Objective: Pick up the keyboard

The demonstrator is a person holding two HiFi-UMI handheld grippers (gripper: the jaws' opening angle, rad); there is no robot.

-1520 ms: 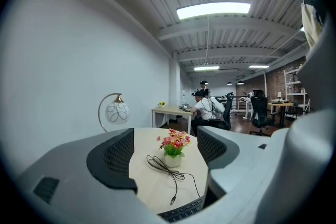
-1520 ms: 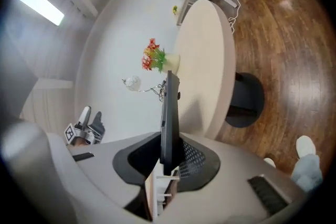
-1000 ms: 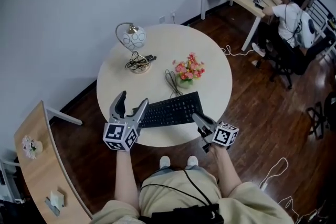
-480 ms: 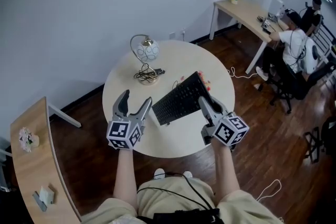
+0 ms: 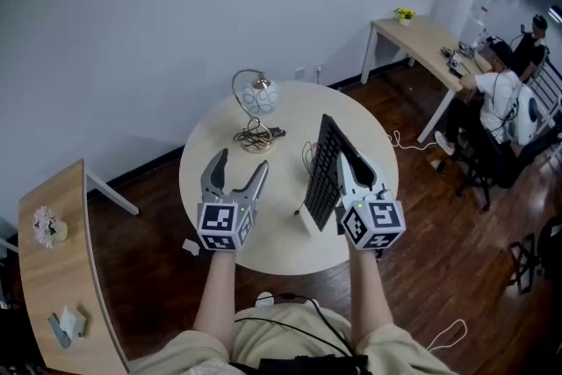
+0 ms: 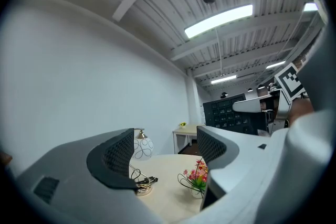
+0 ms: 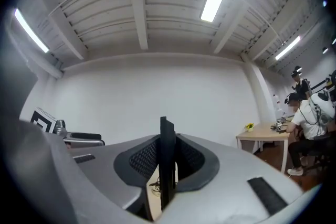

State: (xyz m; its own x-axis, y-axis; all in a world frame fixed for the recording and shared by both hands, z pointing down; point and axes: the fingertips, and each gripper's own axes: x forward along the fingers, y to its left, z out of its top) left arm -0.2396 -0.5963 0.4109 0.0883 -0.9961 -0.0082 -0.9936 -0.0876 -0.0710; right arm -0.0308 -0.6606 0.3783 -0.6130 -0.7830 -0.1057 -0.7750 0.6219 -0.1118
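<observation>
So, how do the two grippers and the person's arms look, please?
Both the left gripper and the right gripper are pale grey, with curved jaws, dark meshed pads and a cube of black-and-white square markers. Forearms are bare; clothing is beige.

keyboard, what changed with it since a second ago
The right gripper, shut on the keyboard, lifted it off the table and rolled it from lying flat to standing on edge. The left gripper stayed open and empty. The lamp and flowers kept their places.
</observation>
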